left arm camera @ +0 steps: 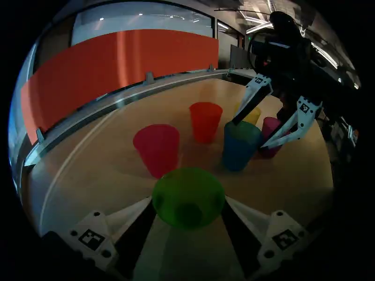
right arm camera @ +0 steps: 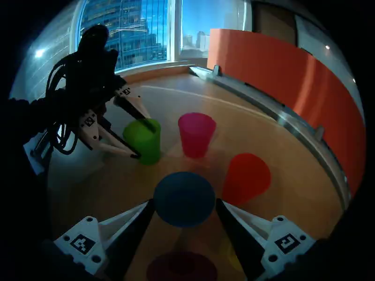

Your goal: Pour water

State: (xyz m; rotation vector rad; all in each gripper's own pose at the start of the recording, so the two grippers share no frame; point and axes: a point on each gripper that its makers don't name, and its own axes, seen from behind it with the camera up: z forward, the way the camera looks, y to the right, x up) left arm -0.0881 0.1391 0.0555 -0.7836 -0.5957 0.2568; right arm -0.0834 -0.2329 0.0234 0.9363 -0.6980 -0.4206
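In the left gripper view, our left hand-held gripper [left arm camera: 187, 200] is closed around a green cup [left arm camera: 187, 187]. Its 2 fingers press the cup's sides from left and right at the near edge of the wooden tabletop [left arm camera: 93, 173]. The right gripper view shows that same cup standing upright on the wood, with a finger on each side of it.

Our right hand-held gripper [right arm camera: 184, 202] grasps a blue cup [right arm camera: 184, 196] in the same way, 1 finger against each side. From the left gripper view, this cup stands upright right of centre, held between the 2 white fingers that reach in from the far right. A dark sleeve and cables sit behind those fingers.

4 more cups stand loose. In the left gripper view, a pink cup [left arm camera: 157, 147] is just beyond the green one and slightly left. A red cup [left arm camera: 205, 121] stands farther back, between the pink and blue ones. A yellow cup [left arm camera: 254, 116] and a magenta cup [left arm camera: 270, 136] sit behind the blue cup, partly hidden by it and by the fingers. All of them are apart from one another.

We cannot tell whether any cup holds water.

An orange wall panel [left arm camera: 117, 65] runs along the far left side of the tabletop. In the right gripper view, a window [right arm camera: 140, 33] shows tall buildings.
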